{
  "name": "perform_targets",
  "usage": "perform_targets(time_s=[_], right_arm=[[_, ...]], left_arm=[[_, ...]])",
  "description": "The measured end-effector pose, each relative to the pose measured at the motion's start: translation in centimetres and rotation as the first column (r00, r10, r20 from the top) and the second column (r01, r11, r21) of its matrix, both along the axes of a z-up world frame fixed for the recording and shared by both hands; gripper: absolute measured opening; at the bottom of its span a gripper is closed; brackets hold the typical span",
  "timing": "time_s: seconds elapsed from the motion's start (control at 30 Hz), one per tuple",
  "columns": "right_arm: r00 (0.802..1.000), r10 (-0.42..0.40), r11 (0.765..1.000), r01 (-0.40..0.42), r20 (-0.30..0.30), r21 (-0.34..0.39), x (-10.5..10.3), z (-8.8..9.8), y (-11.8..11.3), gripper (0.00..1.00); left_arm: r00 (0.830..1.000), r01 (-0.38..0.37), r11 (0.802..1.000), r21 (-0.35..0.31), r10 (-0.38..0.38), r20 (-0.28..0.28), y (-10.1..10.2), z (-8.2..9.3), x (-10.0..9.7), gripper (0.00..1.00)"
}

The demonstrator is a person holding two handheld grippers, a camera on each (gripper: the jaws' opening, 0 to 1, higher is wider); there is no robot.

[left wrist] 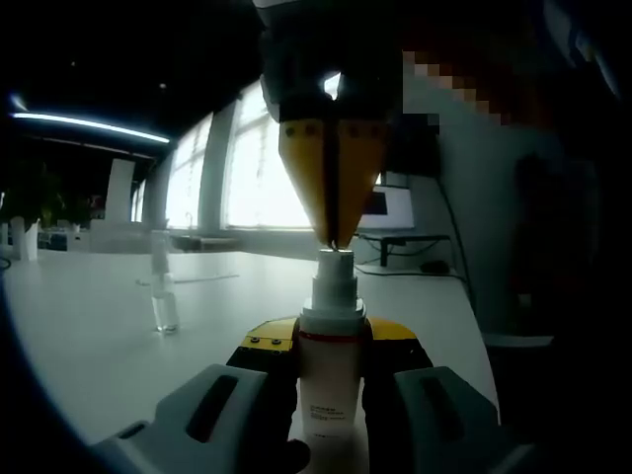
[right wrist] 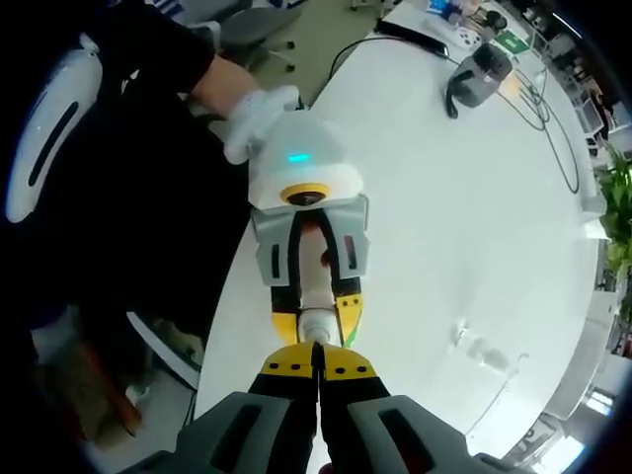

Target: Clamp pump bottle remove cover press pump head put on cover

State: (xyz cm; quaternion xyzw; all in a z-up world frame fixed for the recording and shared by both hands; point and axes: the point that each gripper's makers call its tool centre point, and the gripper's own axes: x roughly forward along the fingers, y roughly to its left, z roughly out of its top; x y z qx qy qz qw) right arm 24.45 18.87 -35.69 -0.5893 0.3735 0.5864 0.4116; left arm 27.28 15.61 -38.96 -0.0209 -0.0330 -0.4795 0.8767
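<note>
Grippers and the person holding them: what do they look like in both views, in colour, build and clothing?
Both grippers have light grey jaw housings with dark slots and yellow fingers. In the right gripper view, the left gripper has a white rounded body with a small lit teal mark. The right gripper shows yellow tapering fingers with dark screws. The person wears a white glove and a dark sleeve.

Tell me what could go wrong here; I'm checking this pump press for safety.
The right claw, shut, meets the pump head only at its narrow tips, so it may slide off. The pump bottle is held in the left claw; hard pressing might push it down through the grip. The clear cover stands loose on the table.
</note>
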Motion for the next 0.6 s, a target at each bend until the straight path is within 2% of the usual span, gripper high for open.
perform_targets(time_s=[0.6], right_arm=[[1.0,-0.005,1.0,0.005,0.001,-0.002,-0.03,0.03,0.04,0.0]], left_arm=[[1.0,-0.001,1.0,0.0,0.001,0.0,0.05,0.02,0.04,0.15]])
